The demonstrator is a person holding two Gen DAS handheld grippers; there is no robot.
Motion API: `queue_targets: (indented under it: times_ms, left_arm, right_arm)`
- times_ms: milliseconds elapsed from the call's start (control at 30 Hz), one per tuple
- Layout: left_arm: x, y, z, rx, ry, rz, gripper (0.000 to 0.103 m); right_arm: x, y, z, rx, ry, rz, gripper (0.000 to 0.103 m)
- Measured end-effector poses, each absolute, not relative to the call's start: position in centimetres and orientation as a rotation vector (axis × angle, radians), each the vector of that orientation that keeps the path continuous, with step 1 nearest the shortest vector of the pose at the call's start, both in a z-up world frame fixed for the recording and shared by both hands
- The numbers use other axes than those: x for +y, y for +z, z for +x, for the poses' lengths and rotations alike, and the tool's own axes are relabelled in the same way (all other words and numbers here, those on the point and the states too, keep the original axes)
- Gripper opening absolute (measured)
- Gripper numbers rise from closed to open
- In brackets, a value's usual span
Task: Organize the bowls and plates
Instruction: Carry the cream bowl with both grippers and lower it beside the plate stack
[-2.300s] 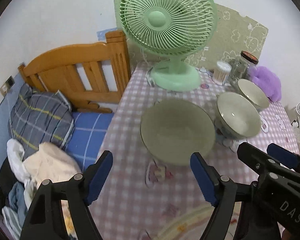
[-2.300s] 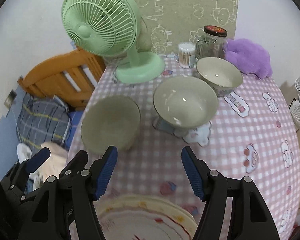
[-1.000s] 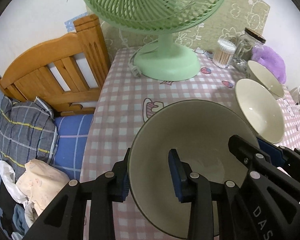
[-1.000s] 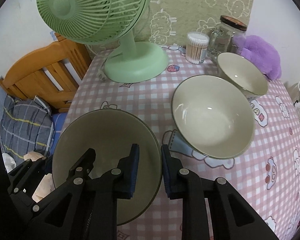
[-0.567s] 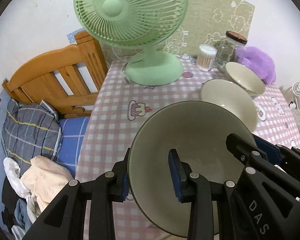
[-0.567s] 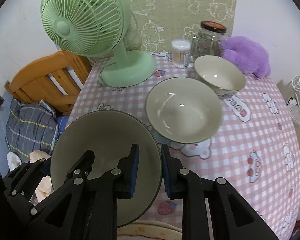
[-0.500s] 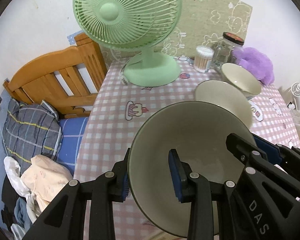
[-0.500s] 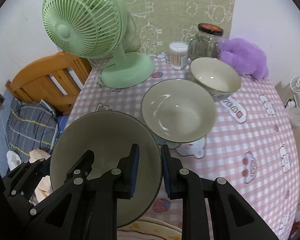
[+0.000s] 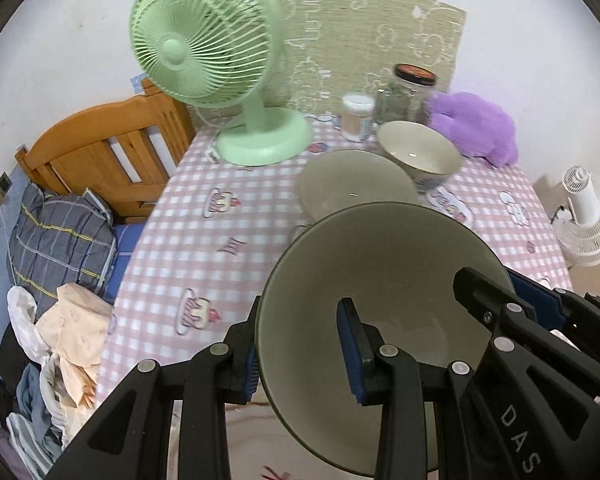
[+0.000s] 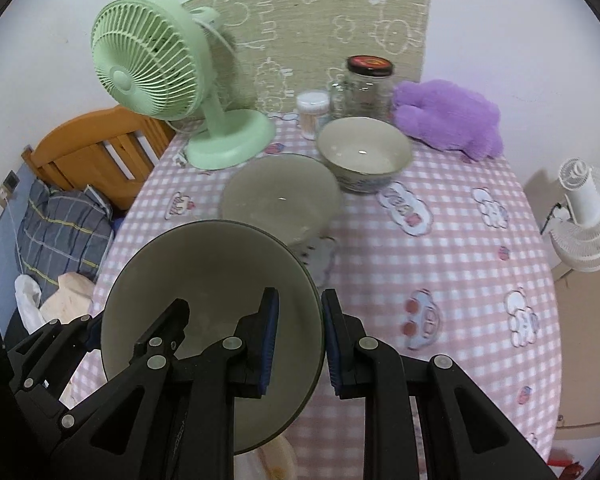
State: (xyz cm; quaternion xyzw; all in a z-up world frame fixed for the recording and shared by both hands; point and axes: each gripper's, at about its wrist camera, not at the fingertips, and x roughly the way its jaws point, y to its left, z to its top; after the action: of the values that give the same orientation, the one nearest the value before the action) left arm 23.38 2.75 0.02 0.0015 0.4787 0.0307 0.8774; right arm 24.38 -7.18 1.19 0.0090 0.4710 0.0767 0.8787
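**Big bowl up, headed for the stack**

I have the big bowl (image 9: 380, 280) off the table — my left gripper (image 9: 302, 354) pinches its left rim, my right gripper (image 10: 298, 334) its right rim, each pair of jaws nearly closed with one pad inside and one outside the wall. Ahead of my fingers sits the middle bowl (image 10: 280, 200), and just beyond it the small bowl (image 10: 364, 154), both on the checked cloth (image 10: 460, 264). Carrying is the step in hand. Next, I judge, calls for keeping both grips level, centring over the middle bowl — or the plate (image 10: 272, 460) under my hands — before lowering.
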Motion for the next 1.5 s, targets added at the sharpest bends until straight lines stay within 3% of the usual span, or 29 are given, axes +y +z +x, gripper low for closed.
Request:
queue_targets:
  times_ms: [833, 1500]
  left_arm:
    - [-10.6, -5.2, 15.0, 1.121, 0.049, -0.047, 0.033]
    - [-10.1, -7.2, 12.8, 1.205, 0.146, -0.067, 0.033]
  right_arm:
    - [-21.4, -3.9, 15.8, 1.100, 0.145, 0.016, 0.025]
    - [-21.2, -7.0, 14.3, 1.197, 0.230, 0.024, 0.025]
